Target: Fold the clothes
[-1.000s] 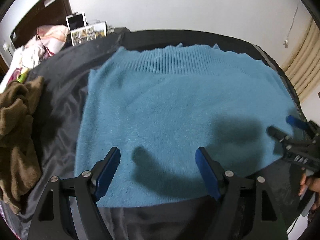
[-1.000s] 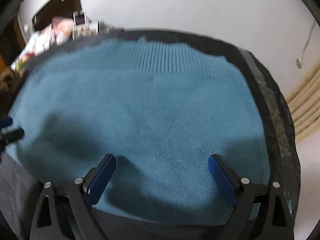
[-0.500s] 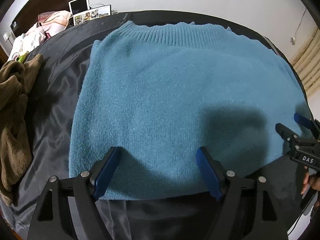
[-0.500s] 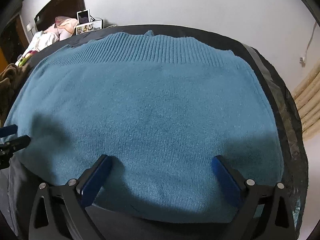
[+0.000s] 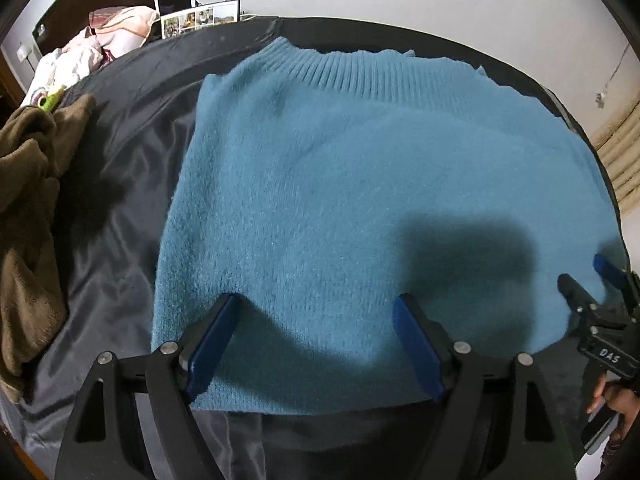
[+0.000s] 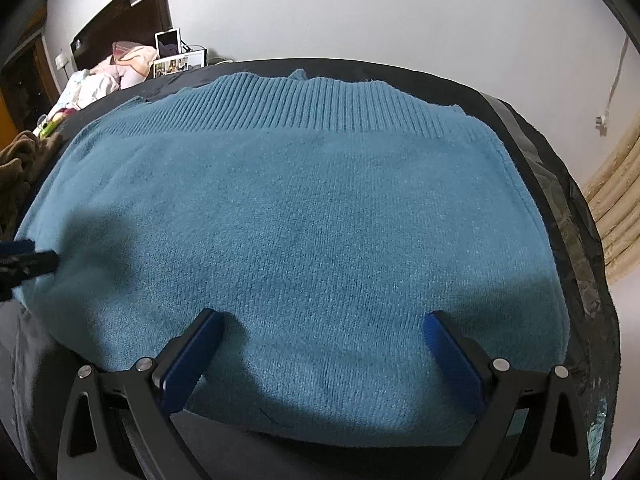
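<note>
A blue knit sweater lies folded flat on a dark sheet, its ribbed hem at the far side. It fills the right wrist view too. My left gripper is open and empty, hovering over the sweater's near left part. My right gripper is open and empty over the near right part. The right gripper also shows at the right edge of the left wrist view. The left gripper's fingertips show at the left edge of the right wrist view.
A brown garment lies bunched on the sheet at the left. Pink and white bedding, a tablet and photo frames sit at the far left by a white wall. A taped edge of the surface runs along the right.
Both grippers have pulled back and risen slightly from the sweater, staying open. The sweater now lies still and flat; more of the far wall shows.
</note>
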### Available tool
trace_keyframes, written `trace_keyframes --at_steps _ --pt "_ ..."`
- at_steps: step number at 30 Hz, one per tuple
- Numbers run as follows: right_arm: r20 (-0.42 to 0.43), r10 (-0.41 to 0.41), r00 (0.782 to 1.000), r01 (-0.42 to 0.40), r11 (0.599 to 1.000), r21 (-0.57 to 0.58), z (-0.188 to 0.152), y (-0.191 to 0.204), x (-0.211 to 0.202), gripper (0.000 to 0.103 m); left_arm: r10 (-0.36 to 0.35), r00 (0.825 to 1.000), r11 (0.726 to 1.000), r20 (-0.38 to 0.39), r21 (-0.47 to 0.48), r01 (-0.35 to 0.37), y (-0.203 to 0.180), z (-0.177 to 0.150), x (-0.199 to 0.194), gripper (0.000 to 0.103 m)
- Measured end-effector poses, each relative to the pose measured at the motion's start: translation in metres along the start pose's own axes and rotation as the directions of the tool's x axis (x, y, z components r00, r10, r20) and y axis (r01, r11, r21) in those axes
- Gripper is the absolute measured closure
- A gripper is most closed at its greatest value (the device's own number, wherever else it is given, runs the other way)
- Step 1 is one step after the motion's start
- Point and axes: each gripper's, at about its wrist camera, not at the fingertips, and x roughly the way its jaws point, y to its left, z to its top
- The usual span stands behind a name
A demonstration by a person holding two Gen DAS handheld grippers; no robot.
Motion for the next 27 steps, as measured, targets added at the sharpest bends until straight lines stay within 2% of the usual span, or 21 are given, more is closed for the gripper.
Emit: trace_keyframes --at_steps 8,13,16,21,27 --pt "0.004 0.021 1.0 -0.022 1.0 0.022 0.0 -0.004 -0.002 0.001 -0.032 0.999 0.999 0.006 -0.024 0.032 -0.002 0.006 -0.006 0.017" --pt "-0.015 0.091 0.996 -0.089 0.993 0.083 0.001 -0.019 -0.013 0.001 -0.074 0.994 0.996 0.075 0.058 0.07 -0.032 0.021 -0.024 0.017" --pt "0.016 0.138 0.99 -0.139 0.974 0.178 -0.009 -0.047 -0.034 0.001 -0.114 0.991 0.99 0.069 0.09 0.108 -0.052 0.028 -0.028 0.017" --pt "0.053 0.26 0.964 -0.262 0.901 0.345 -0.032 -0.091 -0.04 0.001 -0.162 0.986 0.982 0.031 0.105 0.158 -0.092 0.029 -0.032 0.017" --pt "0.137 0.411 0.901 -0.421 0.756 0.501 -0.055 -0.131 -0.033 0.001 -0.152 0.988 0.979 0.024 0.142 0.147 -0.136 0.037 -0.038 0.017"
